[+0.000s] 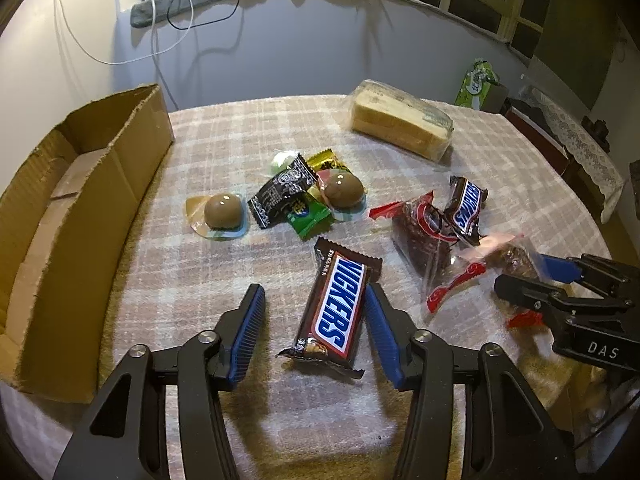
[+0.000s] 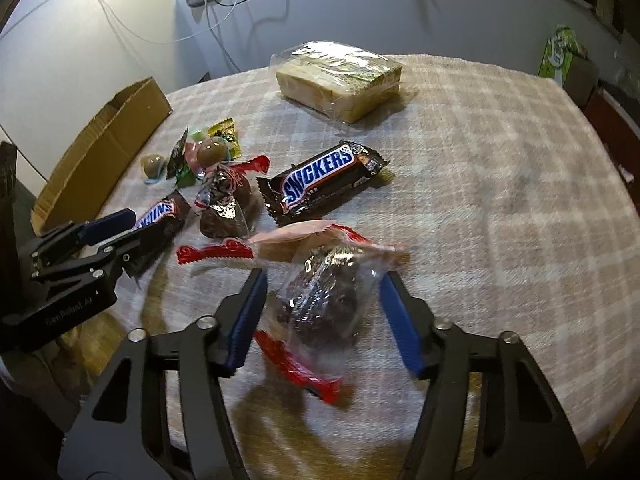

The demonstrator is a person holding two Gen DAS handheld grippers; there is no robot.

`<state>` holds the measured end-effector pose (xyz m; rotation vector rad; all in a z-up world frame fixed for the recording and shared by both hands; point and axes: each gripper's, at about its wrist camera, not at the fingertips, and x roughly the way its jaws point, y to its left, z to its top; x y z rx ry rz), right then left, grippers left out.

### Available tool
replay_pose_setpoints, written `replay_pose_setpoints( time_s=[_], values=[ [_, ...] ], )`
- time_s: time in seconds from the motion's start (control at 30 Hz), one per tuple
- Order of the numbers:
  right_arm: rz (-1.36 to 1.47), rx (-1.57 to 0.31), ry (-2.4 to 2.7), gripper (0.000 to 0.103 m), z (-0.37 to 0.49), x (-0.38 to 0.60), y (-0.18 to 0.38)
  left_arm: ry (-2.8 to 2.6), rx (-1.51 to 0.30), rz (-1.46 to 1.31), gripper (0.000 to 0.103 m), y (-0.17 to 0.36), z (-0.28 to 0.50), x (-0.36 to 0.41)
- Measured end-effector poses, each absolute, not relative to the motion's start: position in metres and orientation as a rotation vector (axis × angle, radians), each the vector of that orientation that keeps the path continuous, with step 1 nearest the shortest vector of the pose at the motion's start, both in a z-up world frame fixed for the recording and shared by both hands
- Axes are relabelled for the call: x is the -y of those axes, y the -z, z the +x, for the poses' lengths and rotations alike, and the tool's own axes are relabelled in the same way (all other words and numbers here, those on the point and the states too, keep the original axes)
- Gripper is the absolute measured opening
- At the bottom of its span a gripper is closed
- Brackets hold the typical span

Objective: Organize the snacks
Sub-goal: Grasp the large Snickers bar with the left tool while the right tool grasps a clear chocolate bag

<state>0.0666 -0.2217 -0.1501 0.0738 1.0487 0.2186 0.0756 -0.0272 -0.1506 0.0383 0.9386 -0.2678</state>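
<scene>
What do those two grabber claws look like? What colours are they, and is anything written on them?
Both are the same. The left gripper and the right gripper have shiny black plastic arms with cut-out holes, round silver bolts at the joints, and two blue ribbed pads as fingers. White lettering sits on each black body; the right one reads "DAS". No cables or sleeves show.

Left tongs (image 1: 316,334) low over counter, jaws spread wide, blue pads (image 1: 248,332) facing inward. Right tongs (image 2: 324,320) likewise low, jaws parted wide, slightly motion-blurred. Both tongs side by side, near each other, pointing far.
</scene>
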Motion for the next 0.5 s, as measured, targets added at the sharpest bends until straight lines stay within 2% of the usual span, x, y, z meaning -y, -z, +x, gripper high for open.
replay_pose_setpoints(
  time_s=[0.07,0.13,0.5],
  values=[
    [0.055,-1.047,-0.213,0.049,0.066,0.223,0.150,0.267,-0.940,0.045,0.034,0.153,0.075,0.029],
    [0.054,-1.047,-0.213,0.044,0.066,0.226,0.150,0.255,-0.932,0.056,0.027,0.154,0.075,0.030],
    [0.112,-1.044,-0.229,0.042,0.061,0.235,0.148,0.230,-0.904,-0.023,0.027,0.147,0.070,0.019]
  ],
)
